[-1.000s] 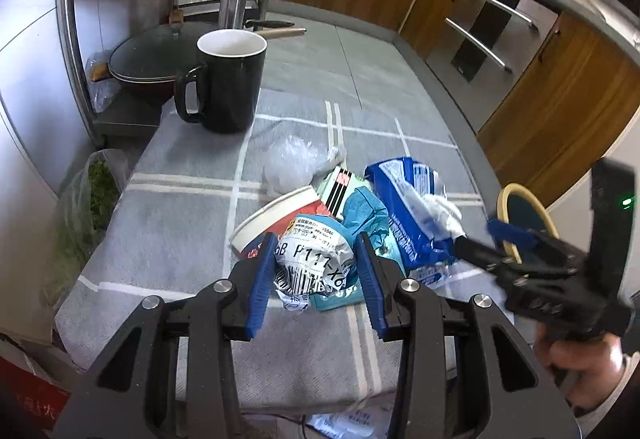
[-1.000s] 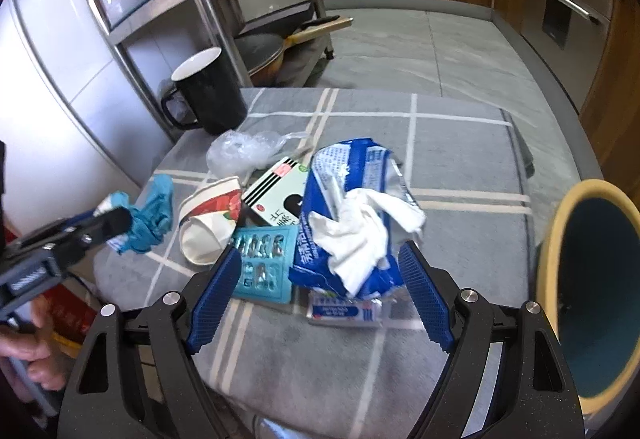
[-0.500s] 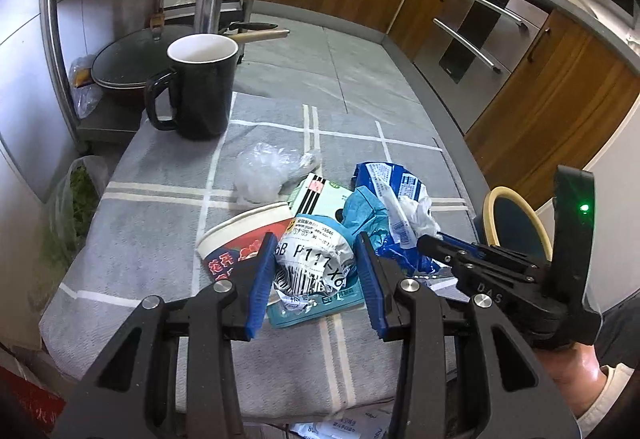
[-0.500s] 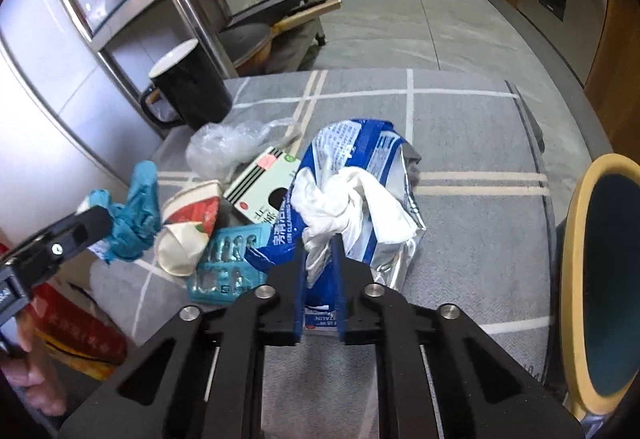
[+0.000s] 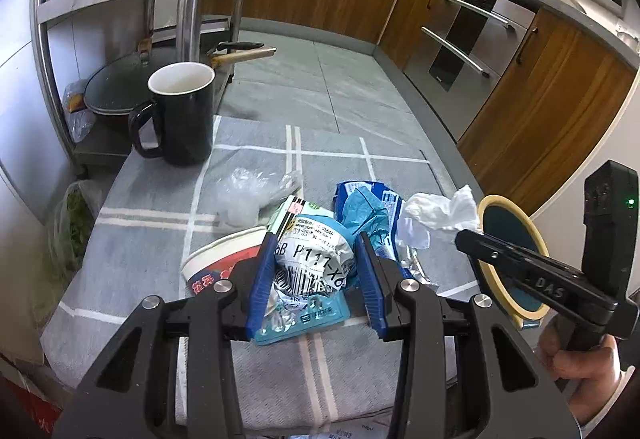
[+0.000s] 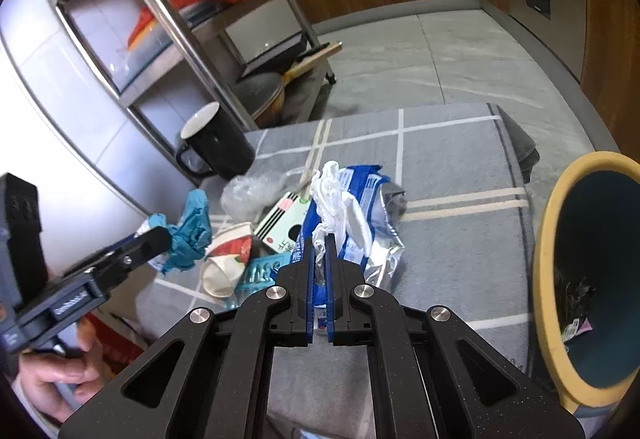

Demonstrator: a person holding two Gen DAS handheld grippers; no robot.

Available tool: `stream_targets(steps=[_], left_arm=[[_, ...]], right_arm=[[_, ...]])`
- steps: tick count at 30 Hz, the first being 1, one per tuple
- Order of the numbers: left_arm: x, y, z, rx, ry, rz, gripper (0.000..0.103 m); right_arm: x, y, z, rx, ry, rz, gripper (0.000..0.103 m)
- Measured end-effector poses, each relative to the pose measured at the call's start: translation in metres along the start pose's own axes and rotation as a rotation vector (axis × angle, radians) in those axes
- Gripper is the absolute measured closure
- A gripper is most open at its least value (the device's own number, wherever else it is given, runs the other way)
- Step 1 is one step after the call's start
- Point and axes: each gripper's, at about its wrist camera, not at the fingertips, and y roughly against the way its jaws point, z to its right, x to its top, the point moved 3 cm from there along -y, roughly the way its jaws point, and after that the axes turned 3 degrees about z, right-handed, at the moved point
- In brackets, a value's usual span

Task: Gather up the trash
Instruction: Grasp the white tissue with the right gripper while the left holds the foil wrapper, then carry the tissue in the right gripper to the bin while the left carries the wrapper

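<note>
My left gripper [image 5: 314, 271] is shut on a crumpled printed wrapper [image 5: 310, 263] with a teal glove [image 5: 366, 213] hanging from it, held above the grey checked table [image 5: 152, 223]. It also shows in the right wrist view [image 6: 160, 239]. My right gripper [image 6: 319, 251] is shut on a white tissue [image 6: 334, 201], lifted off the blue snack bag [image 6: 368, 215]. The tissue also shows in the left wrist view [image 5: 436, 215]. A paper cup [image 5: 222, 259], a striped box [image 6: 286, 223], a blister pack [image 6: 260, 271] and a clear plastic bag [image 5: 248, 195] lie on the table.
A black mug [image 5: 180, 115] stands at the table's far left corner. A yellow-rimmed bin [image 6: 584, 271] stands right of the table. A metal rack [image 6: 168, 27] with a pan [image 5: 116, 87] stands behind. Wooden cabinets [image 5: 544, 95] line the far wall.
My right gripper closed on the white tissue and lifted it off the blue bag, moving back toward the bin side. My left gripper stayed shut on the wrapper and rose slightly.
</note>
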Motion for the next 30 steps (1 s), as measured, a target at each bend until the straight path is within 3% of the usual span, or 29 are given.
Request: stream_targets(steps=[18, 30], left_arm=[[0.011, -0.008, 0.049, -0.064, -0.054, 0.027, 0.064], [0.011, -0.016, 0.103, -0.125, -0.122, 0.02, 0.064]], right_arm=[[-0.006, 0.051, 0.032, -0.064, 0.012, 0.05, 0.097], [-0.009, 0.092, 0.069, -0.129, -0.017, 0.112, 0.097]])
